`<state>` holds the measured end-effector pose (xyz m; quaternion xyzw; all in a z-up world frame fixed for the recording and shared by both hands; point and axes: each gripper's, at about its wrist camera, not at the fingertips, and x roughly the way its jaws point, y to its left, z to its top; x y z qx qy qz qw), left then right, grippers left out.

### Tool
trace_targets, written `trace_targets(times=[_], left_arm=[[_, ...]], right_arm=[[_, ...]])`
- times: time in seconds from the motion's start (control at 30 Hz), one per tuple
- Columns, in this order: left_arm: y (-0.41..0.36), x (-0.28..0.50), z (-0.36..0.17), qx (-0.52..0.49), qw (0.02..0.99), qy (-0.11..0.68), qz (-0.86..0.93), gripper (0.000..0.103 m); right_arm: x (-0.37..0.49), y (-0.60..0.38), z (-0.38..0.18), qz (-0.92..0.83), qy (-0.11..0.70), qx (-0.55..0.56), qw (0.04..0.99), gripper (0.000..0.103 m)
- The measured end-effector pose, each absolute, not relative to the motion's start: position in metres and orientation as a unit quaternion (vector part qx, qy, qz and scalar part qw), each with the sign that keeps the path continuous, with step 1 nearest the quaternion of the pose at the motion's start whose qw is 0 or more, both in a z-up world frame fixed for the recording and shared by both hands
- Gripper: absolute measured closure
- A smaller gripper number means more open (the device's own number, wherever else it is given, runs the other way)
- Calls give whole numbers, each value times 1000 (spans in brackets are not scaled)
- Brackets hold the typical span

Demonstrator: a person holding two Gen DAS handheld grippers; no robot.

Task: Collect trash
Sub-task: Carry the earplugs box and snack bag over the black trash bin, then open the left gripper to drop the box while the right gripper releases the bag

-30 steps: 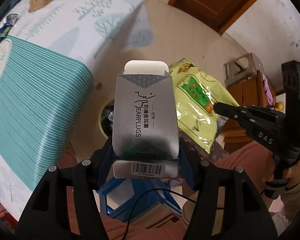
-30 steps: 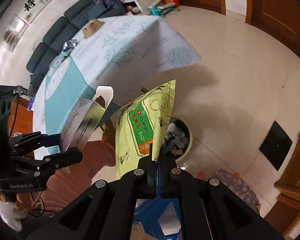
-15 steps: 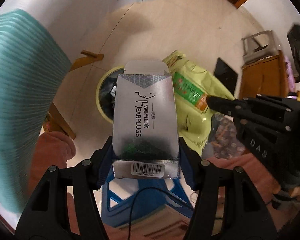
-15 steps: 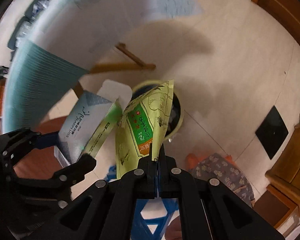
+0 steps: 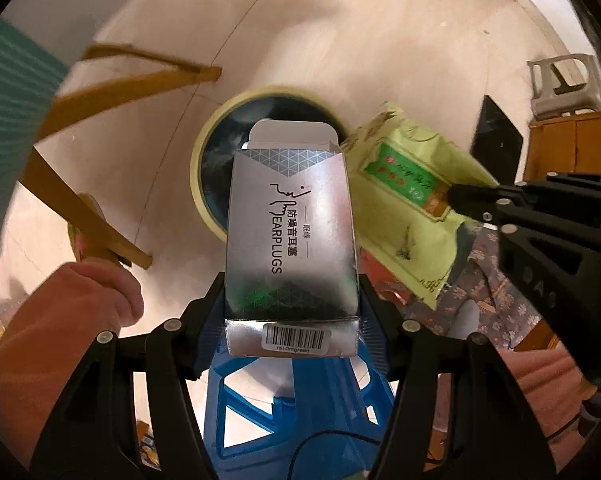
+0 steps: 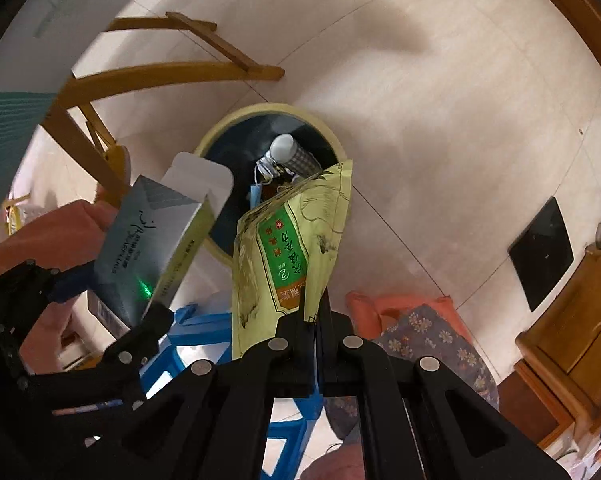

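Trash in both grippers, poised over the bin (image 5: pixel 208 148). The left gripper (image 5: pixel 291 304) pinches a silver earplug box (image 5: pixel 290 236) by its bottom sides, pads pressed to the cardboard, the open top flap reaching over the bin's yellow rim. The right gripper (image 6: pixel 315 320) has its jaws clamped tight on the lower edge of a yellow-green bag (image 6: pixel 288 248), which stands up from the fingers with its top corner at the bin's 4 o'clock edge. Seen from the right wrist, the box sits at the bag's 9 o'clock, close beside it, and I cannot tell whether they touch. The bin stands on the tiled floor (image 6: pixel 420 120), lined in dark plastic and already holding a bottle (image 6: pixel 288 152) and other scraps. Wooden table legs (image 6: pixel 152 76) spread at 10 o'clock of the bin, and a blue stool (image 5: pixel 300 404) stands below the grippers.
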<state>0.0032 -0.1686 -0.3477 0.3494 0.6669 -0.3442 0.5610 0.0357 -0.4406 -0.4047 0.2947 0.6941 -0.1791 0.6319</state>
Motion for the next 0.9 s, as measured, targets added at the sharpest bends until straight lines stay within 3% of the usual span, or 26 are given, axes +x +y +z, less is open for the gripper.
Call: trace_targets(times=[0.23, 0.63, 0.73, 0.8, 0.83, 0.87, 0.9], left_arm=[[-172, 22, -394, 358, 555, 682, -315, 45], [-186, 50, -422, 352, 551, 700, -287, 45], [-188, 53, -423, 352, 551, 700, -287, 45], [-188, 56, -424, 350, 551, 702, -285, 43], [-188, 58, -425, 348, 551, 703, -284, 43], [-187, 59, -426, 345, 549, 707, -281, 43], [-186, 61, -427, 342, 548, 711, -277, 43]], right_arm=[[46, -441, -452, -169, 704, 306, 618, 103], [64, -447, -504, -162, 711, 330, 600, 101], [69, -448, -505, -161, 705, 335, 604, 93], [72, -449, -505, -164, 699, 339, 607, 83], [73, -450, -505, -165, 697, 342, 608, 68], [74, -450, -504, -169, 696, 342, 609, 62], [75, -450, -503, -171, 694, 341, 611, 62]])
